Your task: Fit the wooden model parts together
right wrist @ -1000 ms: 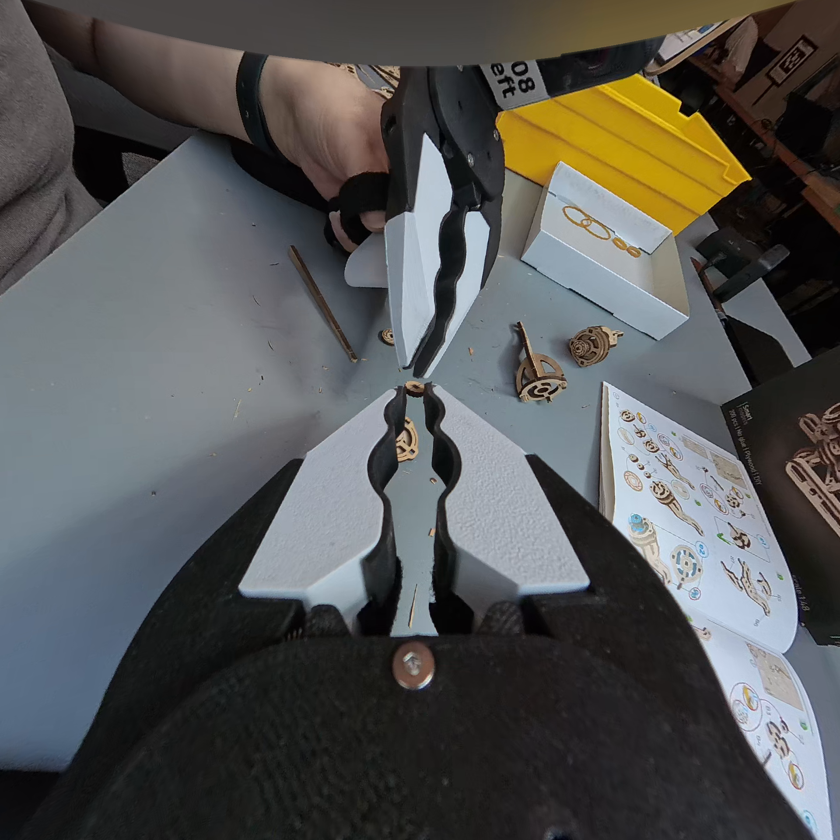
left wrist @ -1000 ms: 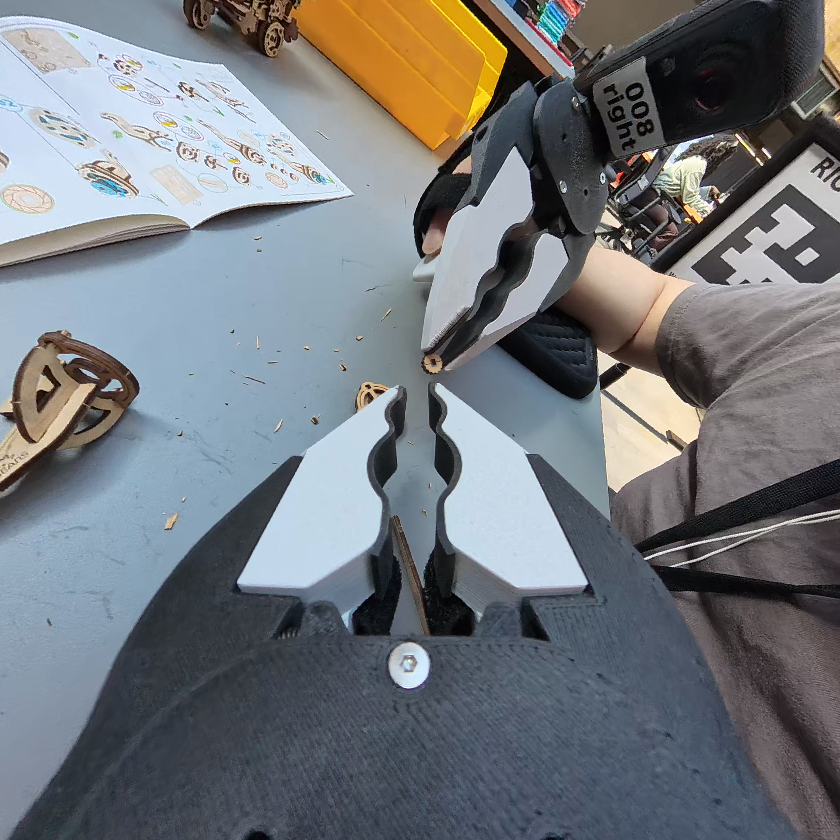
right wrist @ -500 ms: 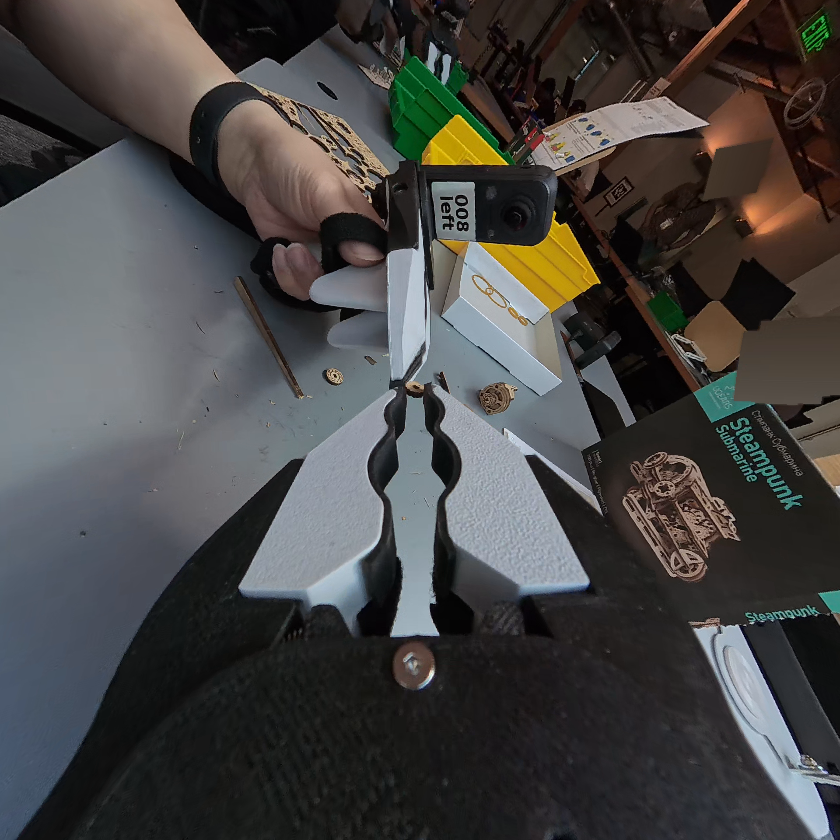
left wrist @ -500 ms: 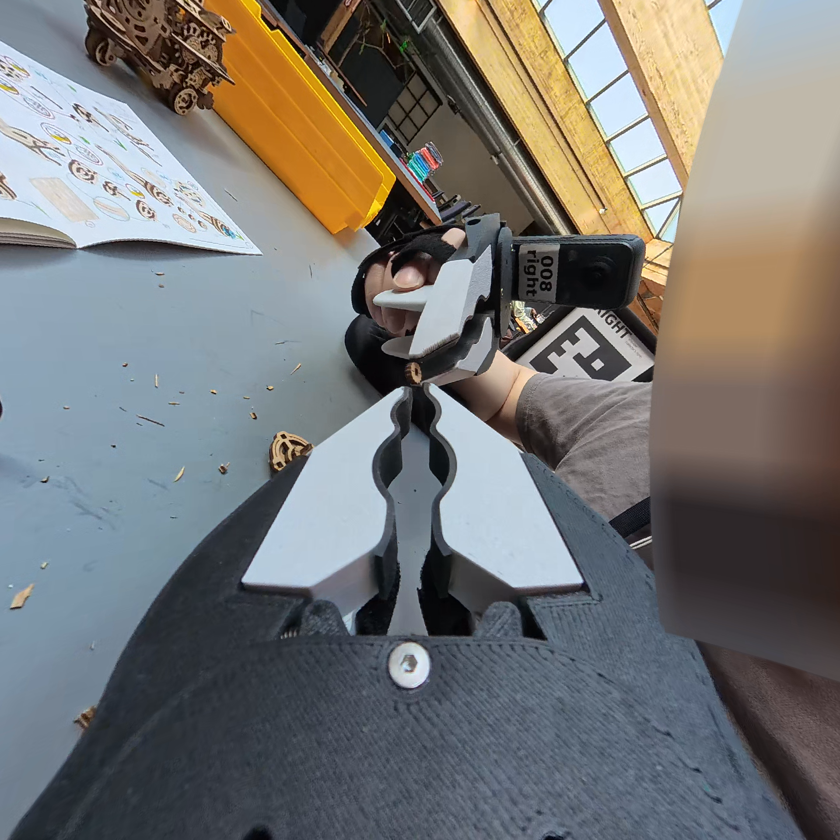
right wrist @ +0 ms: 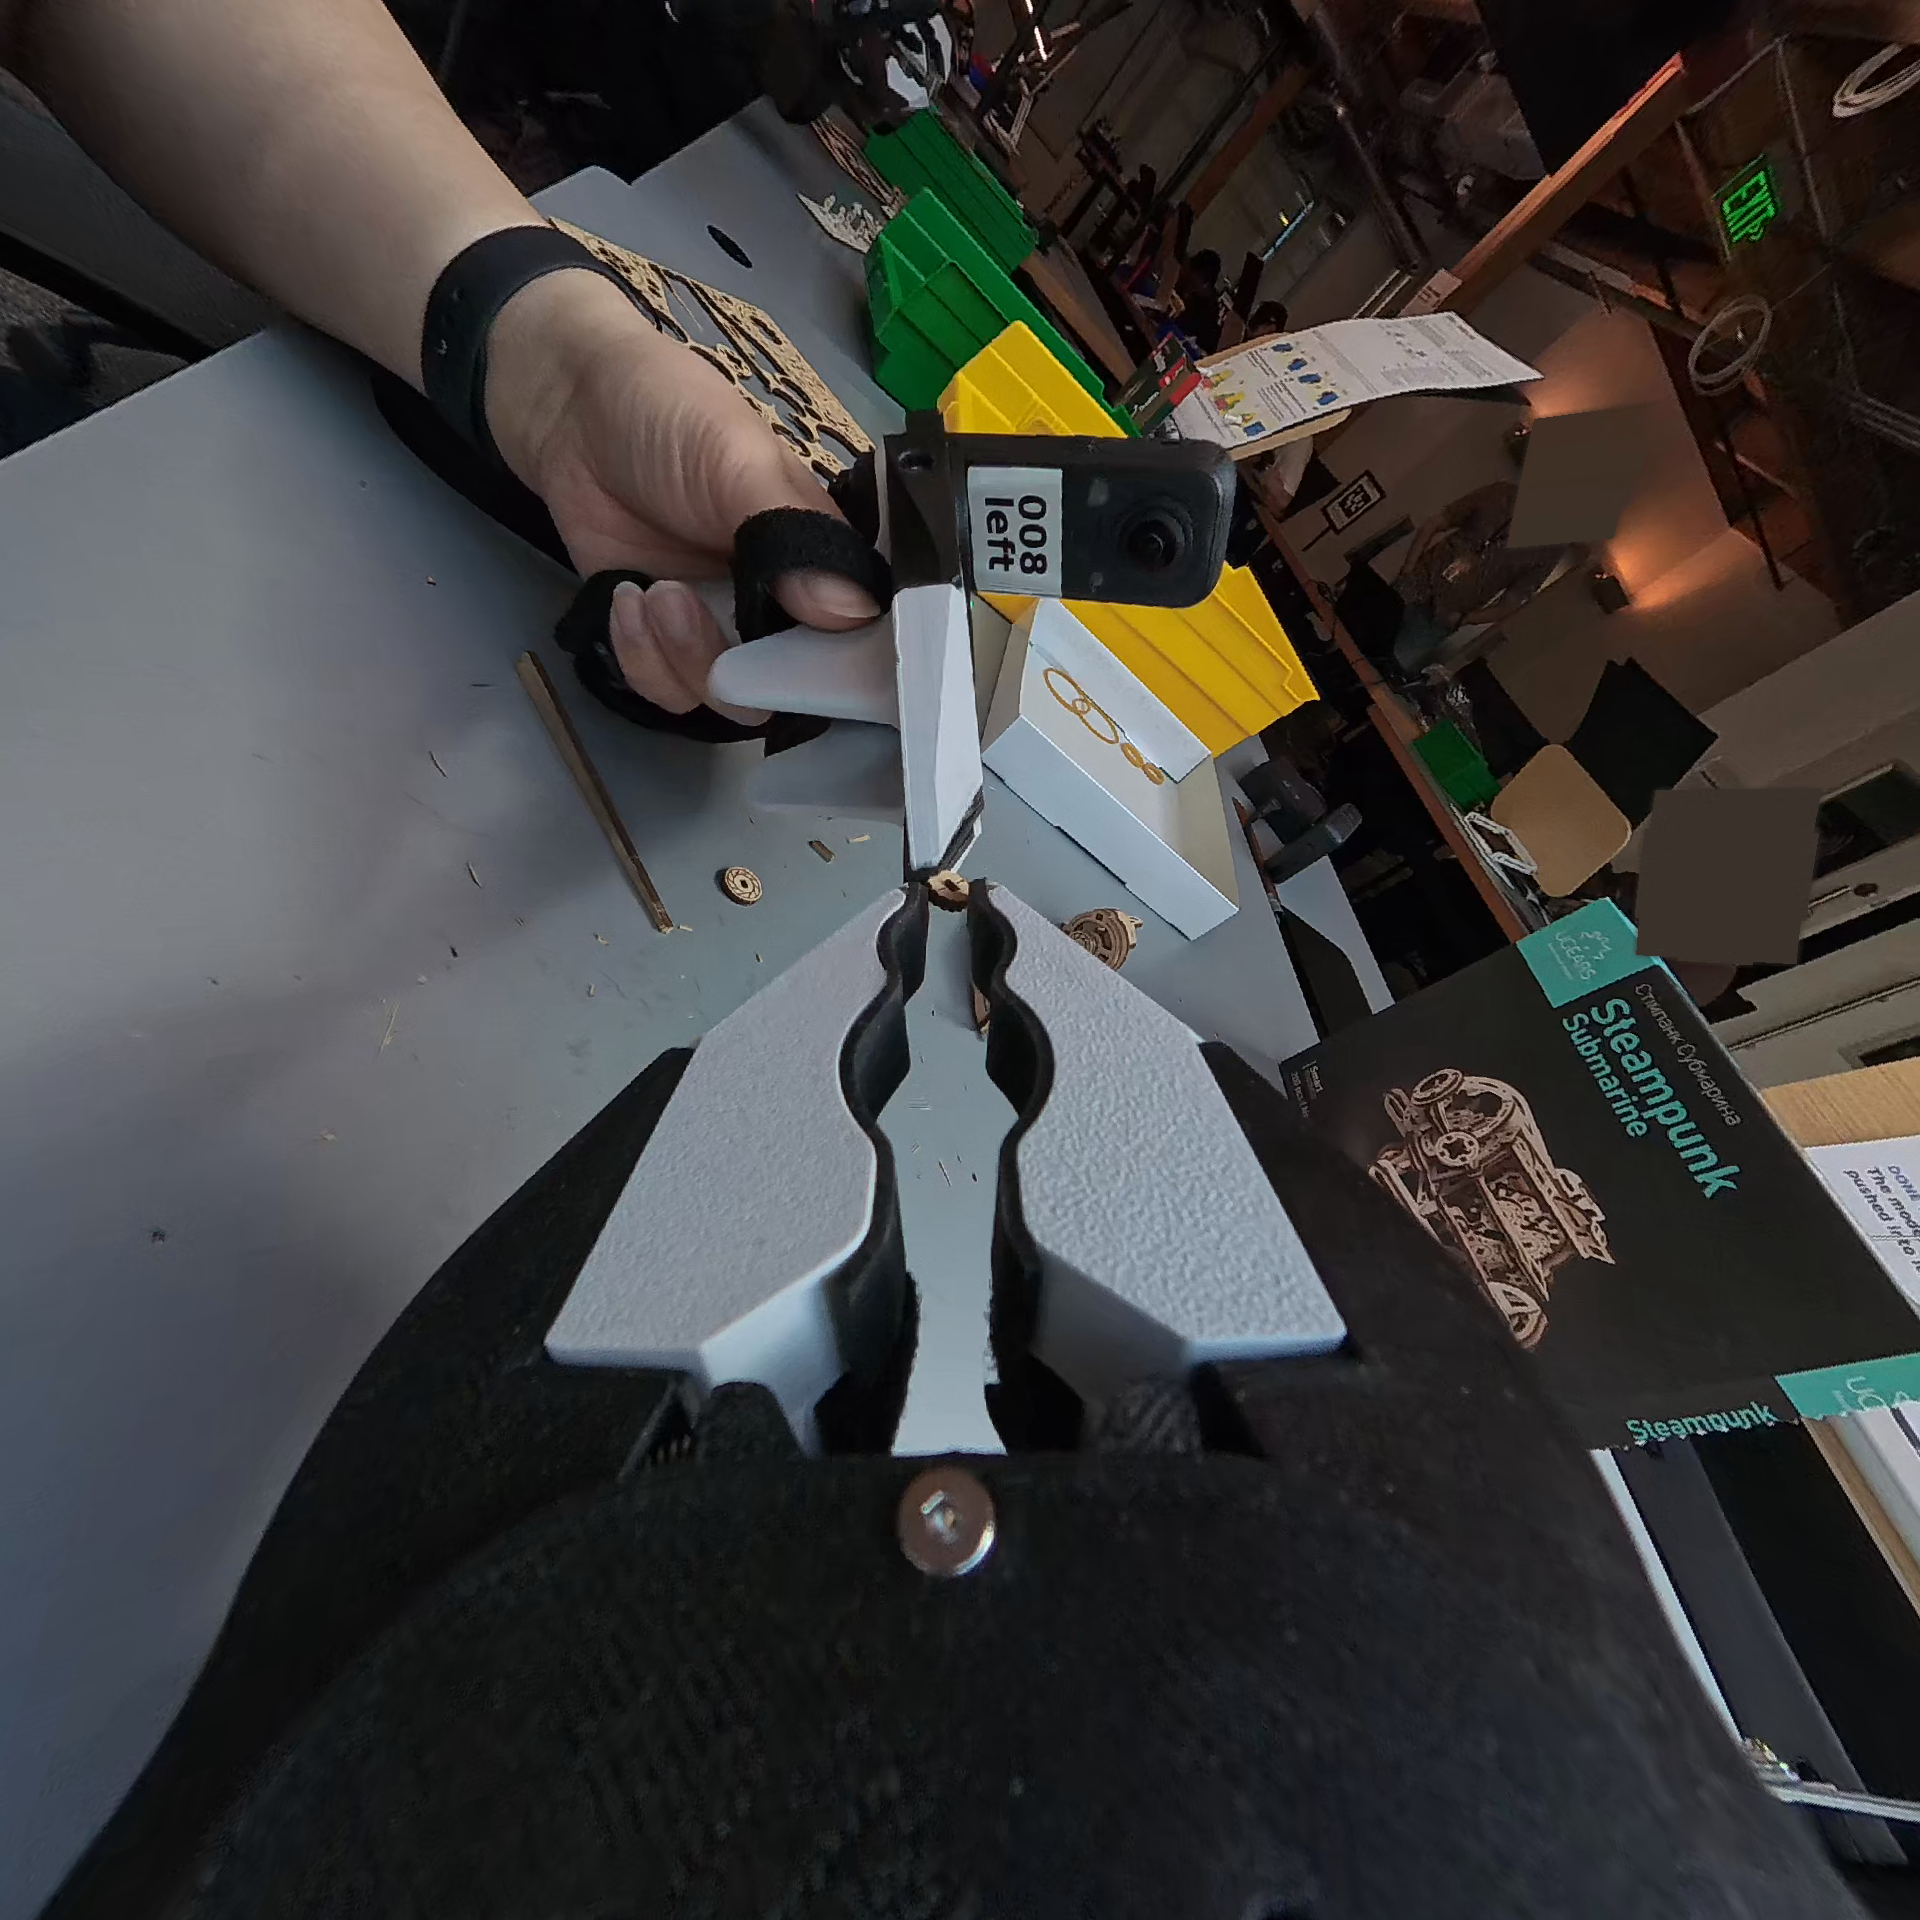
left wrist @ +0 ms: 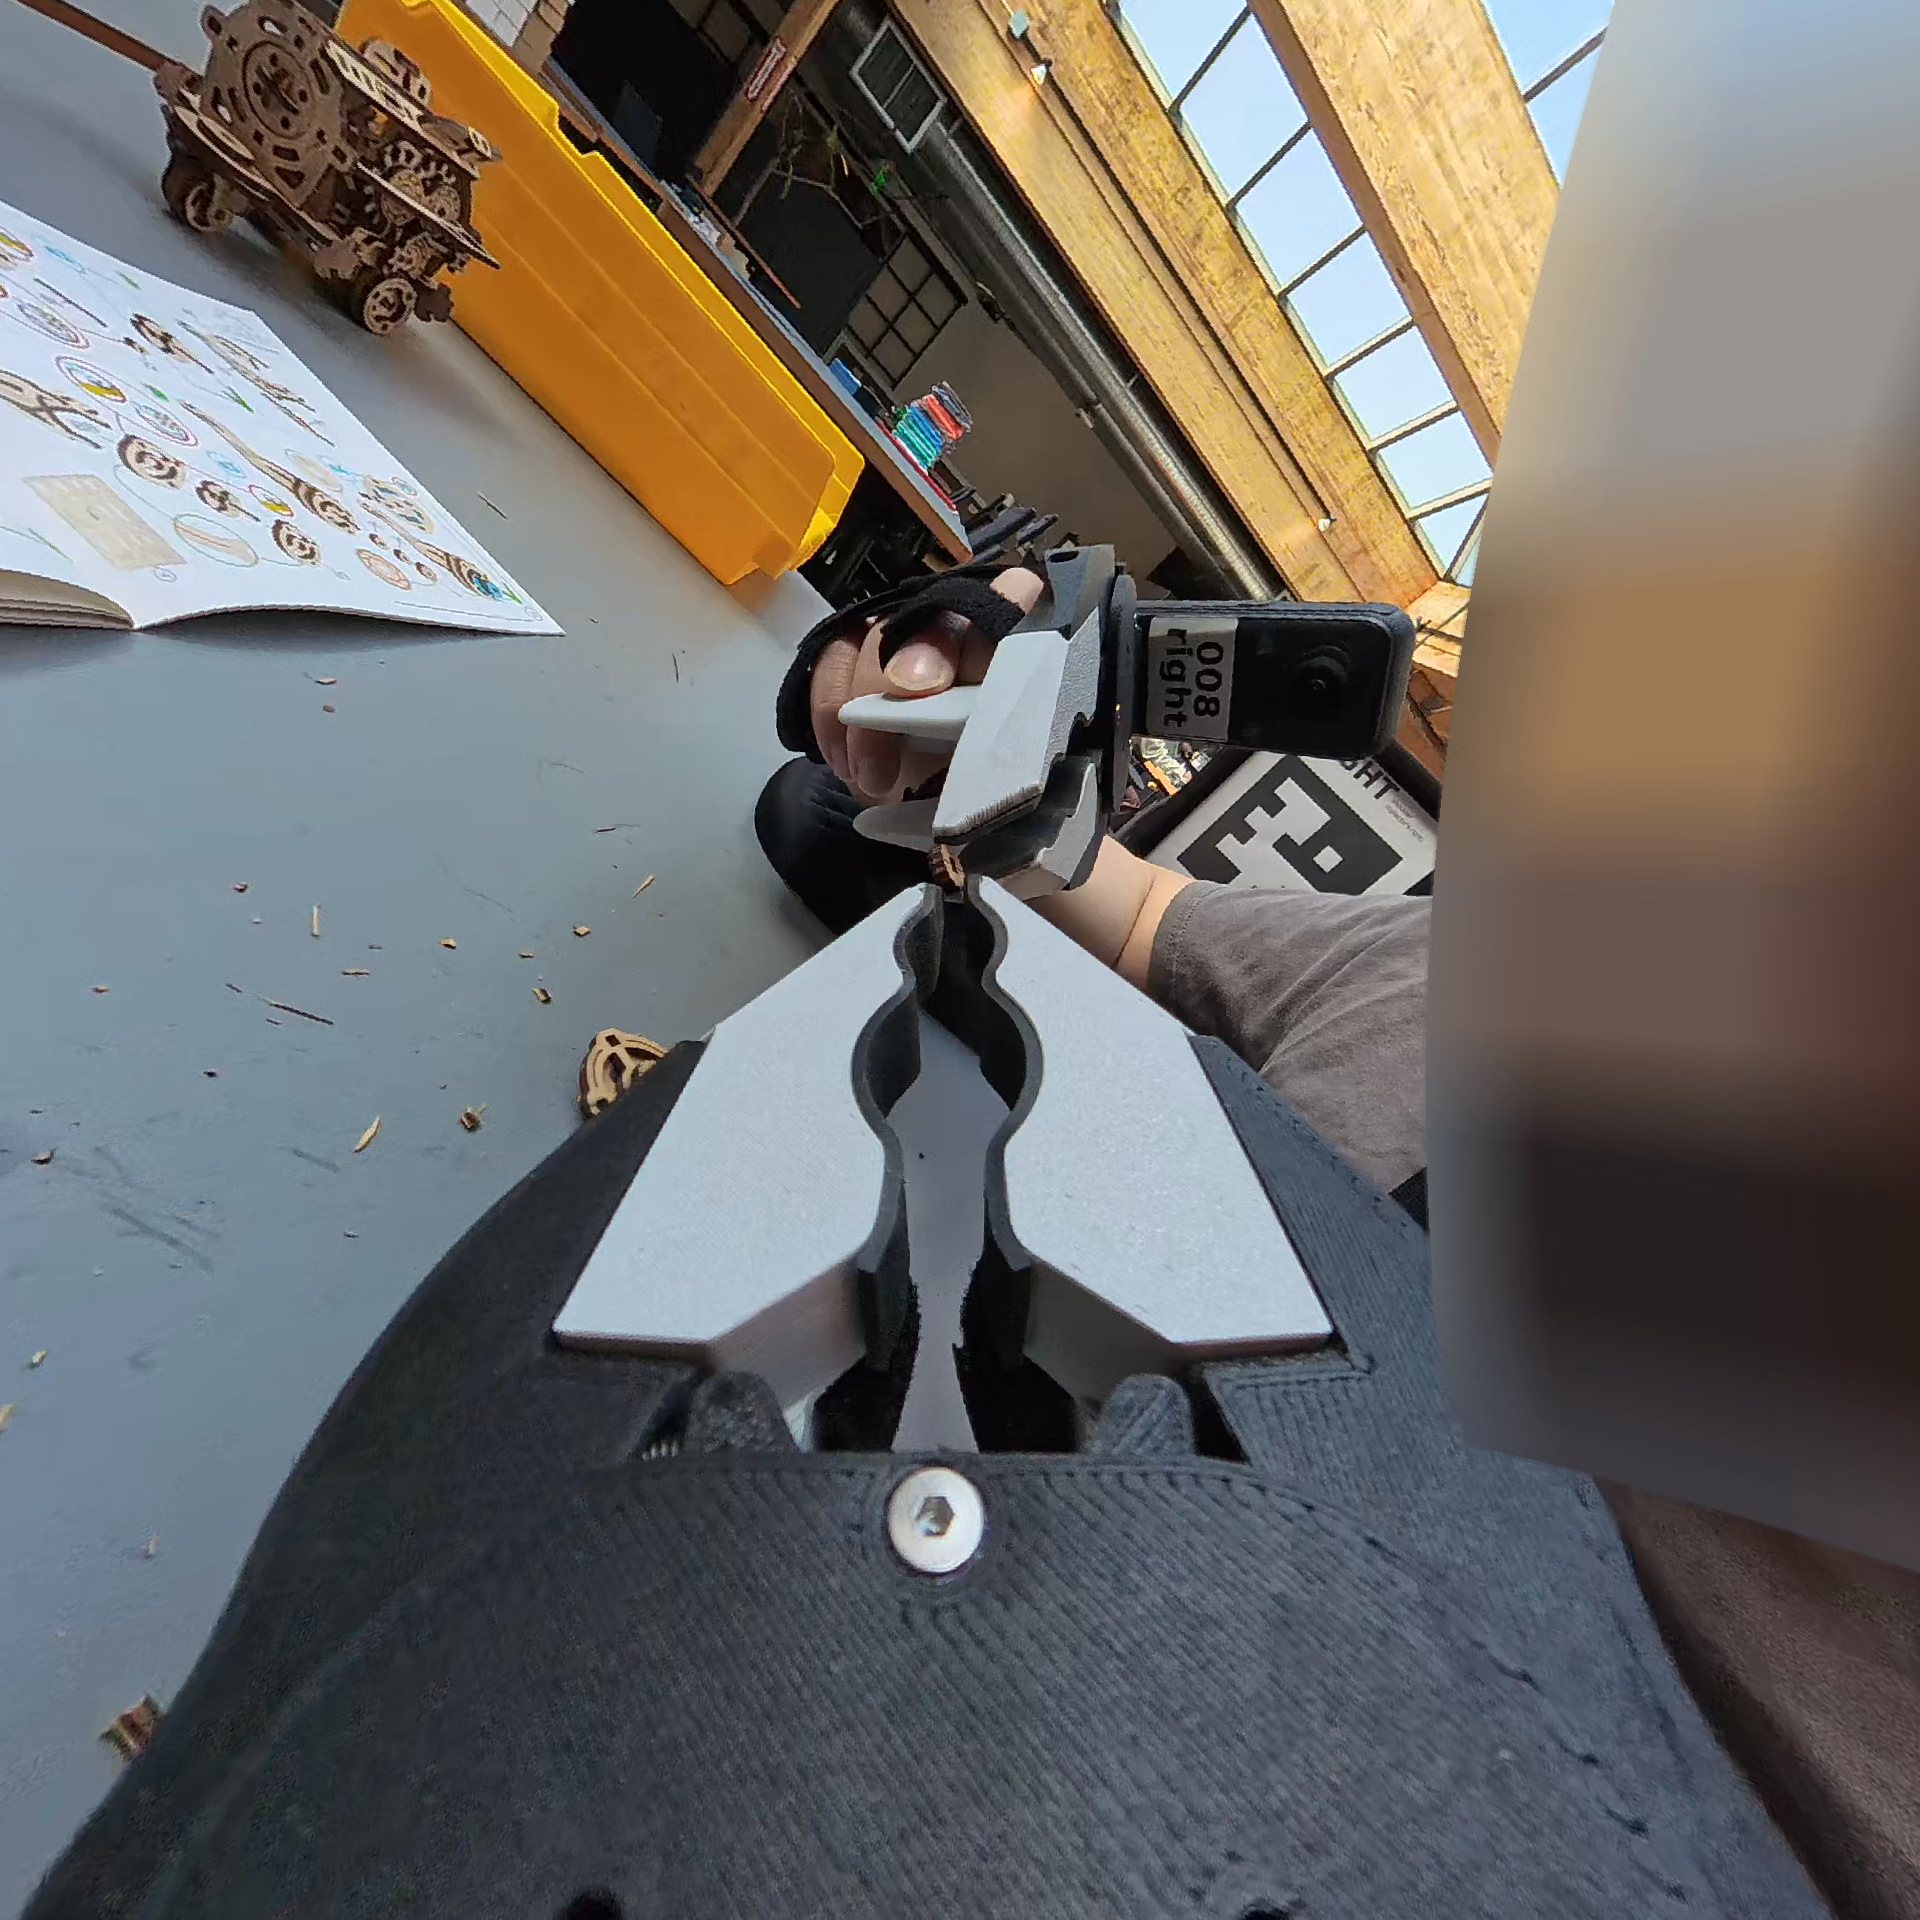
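My right gripper (right wrist: 948, 900) is shut on a small wooden gear (right wrist: 948, 890) pinched at its fingertips. The gear also shows in the left wrist view (left wrist: 945, 864), held by the right gripper (left wrist: 971, 857) above the grey table (left wrist: 312, 831). My left gripper (left wrist: 951, 902) points straight at the gear, tips just short of it. In the right wrist view the left gripper (right wrist: 932, 857) is seen edge-on, jaws together, tip touching the gear. I cannot tell whether anything thin sits between its tips.
An open instruction booklet (left wrist: 208, 468), an assembled wooden model (left wrist: 322, 156) and yellow bins (left wrist: 644, 343) lie at the far side. A loose wooden part (left wrist: 613, 1070), a stick (right wrist: 592, 790), a small disc (right wrist: 741, 885), a white box (right wrist: 1112, 810) and a black kit box (right wrist: 1558, 1195) lie on the table. Left and right tips are no more than a few centimetres apart. The assembled wooden model (left wrist: 322, 156) is about 35 cm from my right fingertips.
Both grippers have risen from the table and tilted upward. The left gripper's tip has closed in on the gear held by the right gripper, and they now meet.
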The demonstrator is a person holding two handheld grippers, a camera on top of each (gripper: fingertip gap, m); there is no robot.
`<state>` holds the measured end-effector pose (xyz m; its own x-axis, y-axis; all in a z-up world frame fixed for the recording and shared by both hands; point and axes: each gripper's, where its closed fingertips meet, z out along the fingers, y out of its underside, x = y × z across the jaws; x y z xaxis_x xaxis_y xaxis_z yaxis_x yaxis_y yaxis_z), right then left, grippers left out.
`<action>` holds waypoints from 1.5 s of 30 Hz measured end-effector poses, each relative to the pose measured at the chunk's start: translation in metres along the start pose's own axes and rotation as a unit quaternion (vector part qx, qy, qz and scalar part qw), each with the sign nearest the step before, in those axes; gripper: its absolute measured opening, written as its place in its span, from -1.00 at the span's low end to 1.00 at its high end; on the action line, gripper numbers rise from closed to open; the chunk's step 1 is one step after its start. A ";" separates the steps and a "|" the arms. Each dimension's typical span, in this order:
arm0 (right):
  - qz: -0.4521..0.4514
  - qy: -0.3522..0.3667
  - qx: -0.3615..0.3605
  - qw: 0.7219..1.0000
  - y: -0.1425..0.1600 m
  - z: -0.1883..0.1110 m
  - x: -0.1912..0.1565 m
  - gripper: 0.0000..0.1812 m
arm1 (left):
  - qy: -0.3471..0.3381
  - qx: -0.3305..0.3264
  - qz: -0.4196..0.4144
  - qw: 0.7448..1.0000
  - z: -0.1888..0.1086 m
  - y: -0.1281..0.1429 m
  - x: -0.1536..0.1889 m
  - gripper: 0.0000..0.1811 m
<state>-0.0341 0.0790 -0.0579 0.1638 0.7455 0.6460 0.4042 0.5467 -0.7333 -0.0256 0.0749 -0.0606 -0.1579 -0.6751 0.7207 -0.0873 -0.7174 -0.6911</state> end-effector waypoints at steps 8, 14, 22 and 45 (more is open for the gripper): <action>0.043 -0.055 -0.018 0.997 0.011 0.006 -0.014 -0.72 | -0.045 -0.063 0.003 0.997 -0.003 0.017 -0.014 -1.00; 0.115 -0.156 -0.013 0.981 0.017 0.001 -0.036 -0.81 | -0.060 -0.173 -0.018 0.983 -0.006 0.052 -0.022 -1.00; 0.097 -0.212 -0.054 0.971 0.025 0.006 -0.065 -0.81 | -0.035 -0.218 -0.062 0.973 -0.005 0.068 -0.019 -1.00; 0.088 -0.216 -0.060 0.970 0.023 0.007 -0.070 -0.91 | -0.027 -0.221 -0.065 0.973 -0.004 0.071 -0.017 -1.00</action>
<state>-0.0425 0.0421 -0.1215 -0.1428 0.9280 0.3443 0.5101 0.3671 -0.7778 -0.0325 0.0365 -0.1220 -0.0661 -0.6006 0.7968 -0.5186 -0.6615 -0.5417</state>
